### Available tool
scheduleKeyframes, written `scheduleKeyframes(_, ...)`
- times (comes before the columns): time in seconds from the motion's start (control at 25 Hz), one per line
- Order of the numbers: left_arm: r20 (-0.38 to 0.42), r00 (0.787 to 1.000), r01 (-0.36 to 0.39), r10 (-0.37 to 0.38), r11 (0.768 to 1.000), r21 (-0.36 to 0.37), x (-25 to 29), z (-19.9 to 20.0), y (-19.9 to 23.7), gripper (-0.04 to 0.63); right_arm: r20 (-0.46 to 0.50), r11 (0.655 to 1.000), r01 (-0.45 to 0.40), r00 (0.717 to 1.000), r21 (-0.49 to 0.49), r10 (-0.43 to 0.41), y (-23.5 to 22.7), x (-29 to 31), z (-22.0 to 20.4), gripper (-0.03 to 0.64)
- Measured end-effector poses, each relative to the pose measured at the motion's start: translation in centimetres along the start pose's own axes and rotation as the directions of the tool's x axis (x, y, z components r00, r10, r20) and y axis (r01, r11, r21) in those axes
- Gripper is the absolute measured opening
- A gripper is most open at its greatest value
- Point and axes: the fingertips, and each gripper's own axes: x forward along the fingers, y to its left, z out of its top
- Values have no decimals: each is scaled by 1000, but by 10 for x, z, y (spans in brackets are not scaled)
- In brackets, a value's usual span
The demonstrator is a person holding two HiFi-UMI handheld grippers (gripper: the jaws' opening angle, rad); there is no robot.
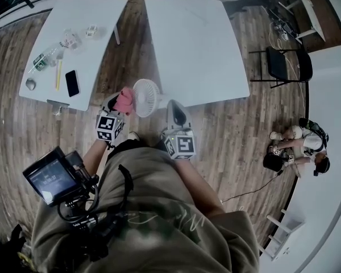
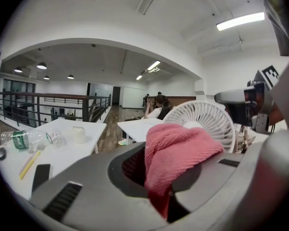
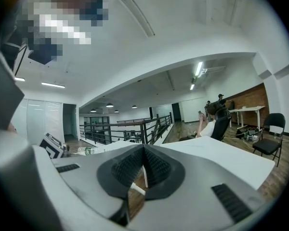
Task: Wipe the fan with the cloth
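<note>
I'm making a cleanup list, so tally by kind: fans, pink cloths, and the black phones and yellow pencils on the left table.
fan: 1
pink cloth: 1
black phone: 1
yellow pencil: 1
Total: 4

Fan (image 1: pixel 146 97) at centre, by the gap between left desk (image 1: pixel 96 16) and right desk (image 1: pixel 193 44); cloth (image 1: pixel 125 100) just left of fan; phone (image 1: pixel 72 83) on left desk.

No lettering, label or number can be read anywhere.
</note>
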Motion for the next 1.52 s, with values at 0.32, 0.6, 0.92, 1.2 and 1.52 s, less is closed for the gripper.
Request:
scheduleKeyframes(0.32,192,977,89,-97,995,52,-3,118,-50,63,12,999,-33,999,15,33,3,4,6,12)
scheduleKeyframes(0.6,155,977,141,-150,988,71,16,110,-80,63,39,999,-26,999,29,25,-7,-6,13,12)
scheduleKeyframes(0.92,140,979,141,-151,987,74,25,102,-83,64,-25,994,-107,994,37,108,5,-3,-3,12)
scheduleKeyframes(1.2,137,980,132,-142,988,80,29,101,-76,66,-44,992,-111,993,51,114,3,-4,-8,12)
scheduleKeyframes(1.52,142,980,127,-138,989,79,30,95,-69,66,-52,994,-91,994,63,95,-4,-2,-13,12)
